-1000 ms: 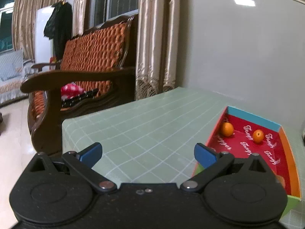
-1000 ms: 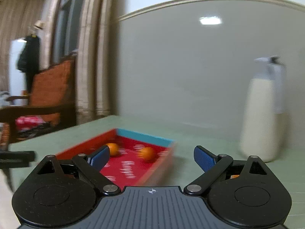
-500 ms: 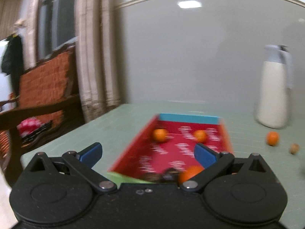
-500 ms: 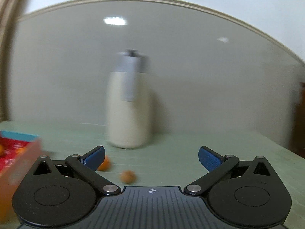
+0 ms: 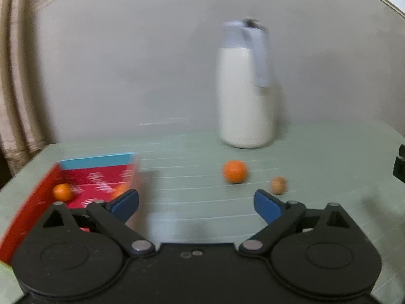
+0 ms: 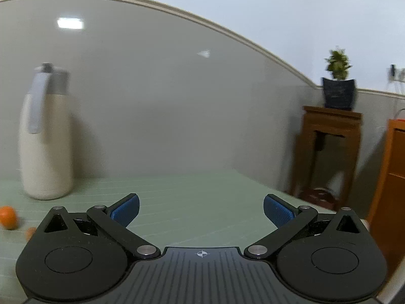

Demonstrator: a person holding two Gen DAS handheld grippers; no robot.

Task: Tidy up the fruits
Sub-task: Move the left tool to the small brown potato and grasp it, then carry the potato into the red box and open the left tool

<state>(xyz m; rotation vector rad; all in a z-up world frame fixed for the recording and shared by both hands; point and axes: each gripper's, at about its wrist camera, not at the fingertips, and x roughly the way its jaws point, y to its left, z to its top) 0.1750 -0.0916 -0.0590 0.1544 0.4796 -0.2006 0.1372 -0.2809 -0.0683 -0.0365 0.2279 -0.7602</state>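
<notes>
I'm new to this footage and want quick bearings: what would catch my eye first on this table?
A tall cream thermos jug stands at the back of the green table, by the wall. In front of it lie a loose orange and a smaller brown fruit. At the left, a red box with a blue end wall holds another orange.

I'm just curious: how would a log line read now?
left tongs: closing, empty | right tongs: open, empty | orange, small brown fruit: loose on table
</notes>
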